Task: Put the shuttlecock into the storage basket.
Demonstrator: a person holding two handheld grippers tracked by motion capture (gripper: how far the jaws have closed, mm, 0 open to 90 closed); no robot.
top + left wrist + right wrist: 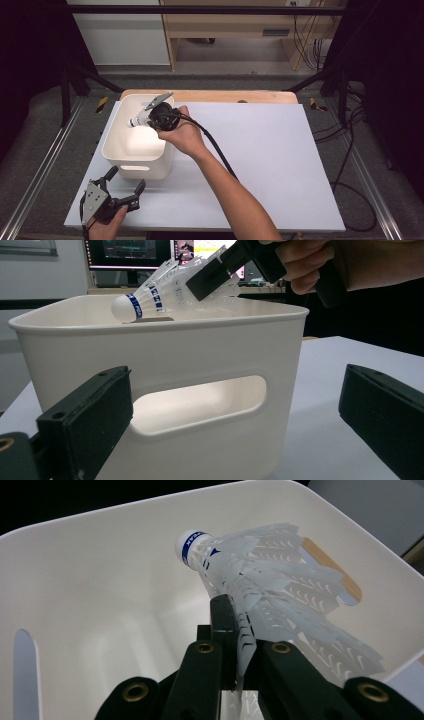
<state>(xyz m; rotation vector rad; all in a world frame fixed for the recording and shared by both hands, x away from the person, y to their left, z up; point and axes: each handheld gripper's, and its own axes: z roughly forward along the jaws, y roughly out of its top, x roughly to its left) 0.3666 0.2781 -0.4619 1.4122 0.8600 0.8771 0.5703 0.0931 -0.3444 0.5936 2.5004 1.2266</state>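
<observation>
Under both tongs lies the tabletop point(260, 160); just ahead of the left tongs point(125, 186), whose jaws gape empty, stands the bin point(116, 150); above its hollow the right tongs point(146, 116) pinch the skirt of the shuttlecock point(260, 580), cork pointing away.

A white shuttlecock point(260, 575) with a blue band, a cream-white bin point(165, 355), and black tool point(150, 116) on a pale table point(270, 150).
</observation>
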